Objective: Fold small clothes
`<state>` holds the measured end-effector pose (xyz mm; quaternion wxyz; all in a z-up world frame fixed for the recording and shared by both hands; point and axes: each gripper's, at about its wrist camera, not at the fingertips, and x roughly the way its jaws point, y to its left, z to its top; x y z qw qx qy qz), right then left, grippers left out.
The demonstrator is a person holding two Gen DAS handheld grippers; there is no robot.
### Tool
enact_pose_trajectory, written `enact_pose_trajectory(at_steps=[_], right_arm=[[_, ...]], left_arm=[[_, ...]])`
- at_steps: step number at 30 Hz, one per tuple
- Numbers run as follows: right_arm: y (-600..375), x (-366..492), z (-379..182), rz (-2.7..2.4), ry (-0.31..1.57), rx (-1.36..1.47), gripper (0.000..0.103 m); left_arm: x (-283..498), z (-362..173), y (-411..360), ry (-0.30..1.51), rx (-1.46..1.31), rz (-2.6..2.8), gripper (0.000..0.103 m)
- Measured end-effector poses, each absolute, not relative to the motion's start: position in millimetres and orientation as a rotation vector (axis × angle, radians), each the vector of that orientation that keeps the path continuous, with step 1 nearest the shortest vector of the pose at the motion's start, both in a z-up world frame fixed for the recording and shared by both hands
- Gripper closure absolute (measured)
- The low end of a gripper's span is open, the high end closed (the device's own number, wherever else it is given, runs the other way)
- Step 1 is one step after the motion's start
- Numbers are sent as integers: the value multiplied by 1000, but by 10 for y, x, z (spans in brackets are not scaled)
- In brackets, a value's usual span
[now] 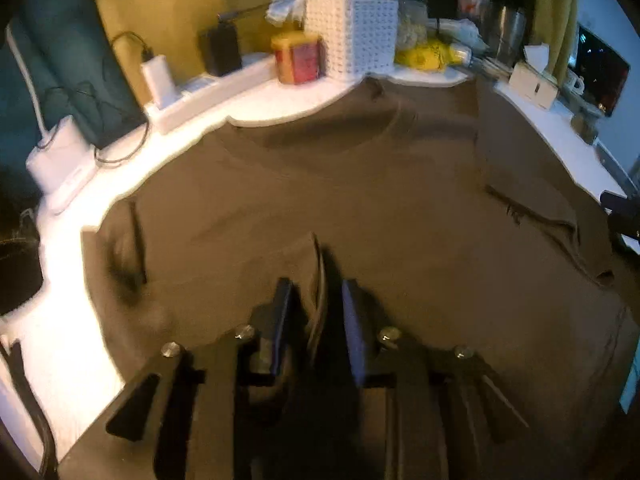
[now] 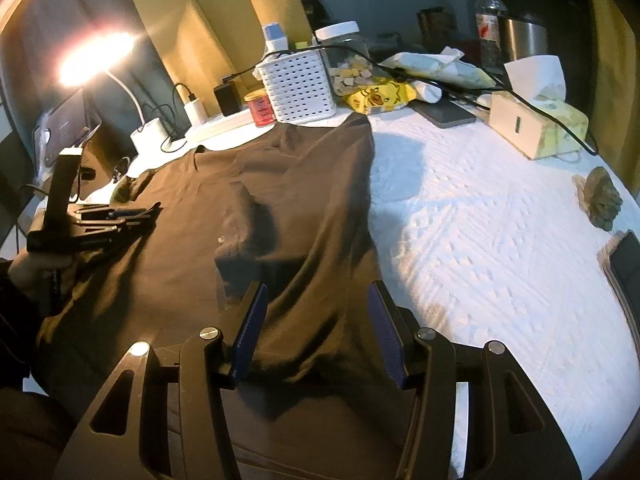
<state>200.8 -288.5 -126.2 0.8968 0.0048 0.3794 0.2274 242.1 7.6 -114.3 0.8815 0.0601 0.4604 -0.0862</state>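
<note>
- White quilted table (image 2: 480,216) carries the brown shirt (image 2: 280,208), spread flat.
- Your left gripper (image 1: 316,304) pinches a raised fold of the shirt's sleeve edge.
- Your right gripper (image 2: 318,320) hovers wide apart above the shirt's hem.
- Behind: white basket (image 2: 298,84), tissue box (image 2: 536,128).

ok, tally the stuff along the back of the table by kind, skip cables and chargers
Basket: 1
Jar with white lid: 1
Red tin: 1
Water bottle: 1
Steel cup: 1
Tissue box: 1
Yellow packet: 1
Total: 7
</note>
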Motion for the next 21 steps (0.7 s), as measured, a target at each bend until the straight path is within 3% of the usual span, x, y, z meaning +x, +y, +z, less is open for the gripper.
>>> enact_pose_trajectory(at_steps=[1, 2, 8, 12, 14, 16, 17, 21], right_arm=[[-2896, 2013, -1264, 468, 787, 12, 48], [-2909, 2016, -1266, 464, 788, 13, 48], [-2937, 2038, -1271, 452, 792, 13, 48], [-2896, 2037, -1261, 458, 794, 4, 48], [-2860, 2021, -1244, 463, 791, -4, 48], [-2826, 2012, -1228, 466, 790, -10, 48], [-2807, 2009, -1224, 468, 791, -14, 48], [-2718, 2010, -1225, 478, 796, -28, 48]], left_arm=[[2447, -1135, 42, 955, 150, -171, 101], [2466, -1115, 18, 948, 165, -171, 103], [2444, -983, -152, 878, 178, -262, 103], [2480, -1048, -127, 941, 159, -221, 100], [2403, -1013, -67, 933, 150, -198, 84], [2260, -902, 61, 905, 100, -199, 37], [2184, -856, 114, 887, 75, -200, 32], [1863, -688, 452, 860, -6, -160, 31]])
